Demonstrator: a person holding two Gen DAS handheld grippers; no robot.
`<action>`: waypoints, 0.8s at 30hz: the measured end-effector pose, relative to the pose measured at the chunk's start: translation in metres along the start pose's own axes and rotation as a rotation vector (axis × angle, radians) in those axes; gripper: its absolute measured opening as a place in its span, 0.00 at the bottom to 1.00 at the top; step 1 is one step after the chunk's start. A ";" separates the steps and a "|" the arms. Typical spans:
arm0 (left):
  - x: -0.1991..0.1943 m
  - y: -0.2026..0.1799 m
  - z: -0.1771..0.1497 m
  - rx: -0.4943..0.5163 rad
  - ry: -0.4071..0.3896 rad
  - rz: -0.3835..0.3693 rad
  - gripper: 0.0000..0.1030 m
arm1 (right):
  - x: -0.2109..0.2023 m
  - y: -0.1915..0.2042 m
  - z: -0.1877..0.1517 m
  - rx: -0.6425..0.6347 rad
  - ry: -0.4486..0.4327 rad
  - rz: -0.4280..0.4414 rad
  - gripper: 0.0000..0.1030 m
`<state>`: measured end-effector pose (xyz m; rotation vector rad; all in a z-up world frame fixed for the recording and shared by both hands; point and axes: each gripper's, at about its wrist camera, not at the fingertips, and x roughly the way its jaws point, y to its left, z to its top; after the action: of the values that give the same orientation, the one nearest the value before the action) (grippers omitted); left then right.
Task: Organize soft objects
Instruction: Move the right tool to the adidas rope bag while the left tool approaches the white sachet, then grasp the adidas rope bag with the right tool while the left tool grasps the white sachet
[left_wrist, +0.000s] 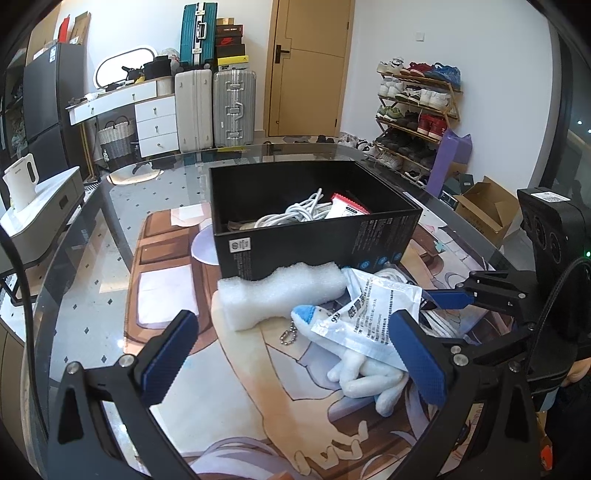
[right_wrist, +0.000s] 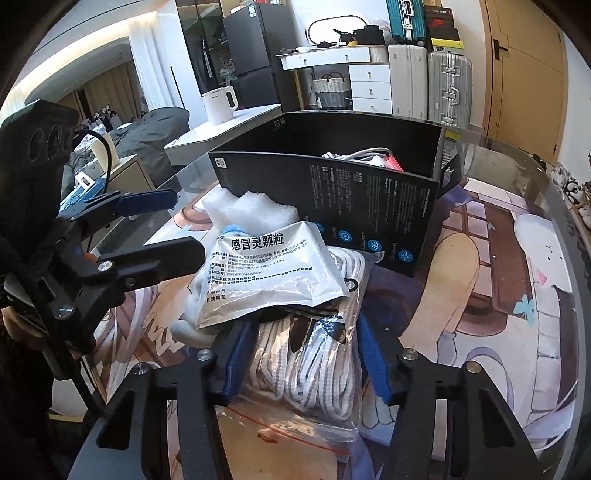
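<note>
Now the right gripper (right_wrist: 303, 354) clamps the bagged rope (right_wrist: 314, 362) beside the black box (left_wrist: 317, 221) — probably to lift it in; the left gripper (left_wrist: 291, 354) waits open above the plush toy (left_wrist: 365, 373).

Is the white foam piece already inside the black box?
No, the white foam piece lies on the table mat against the outside front wall of the black box.
</note>
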<state>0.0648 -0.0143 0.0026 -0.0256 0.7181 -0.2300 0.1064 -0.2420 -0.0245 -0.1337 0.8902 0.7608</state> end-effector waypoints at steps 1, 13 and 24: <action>0.001 -0.002 0.000 0.001 0.003 -0.001 1.00 | 0.000 0.000 0.000 0.001 0.000 0.002 0.53; 0.017 -0.025 0.008 0.069 0.088 -0.049 1.00 | -0.002 0.001 -0.004 -0.016 0.001 0.010 0.53; 0.033 -0.043 0.014 0.154 0.133 -0.119 0.94 | -0.005 -0.001 -0.006 -0.036 0.012 0.022 0.53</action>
<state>0.0889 -0.0639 -0.0038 0.0947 0.8305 -0.4033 0.1012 -0.2474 -0.0248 -0.1611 0.8902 0.7973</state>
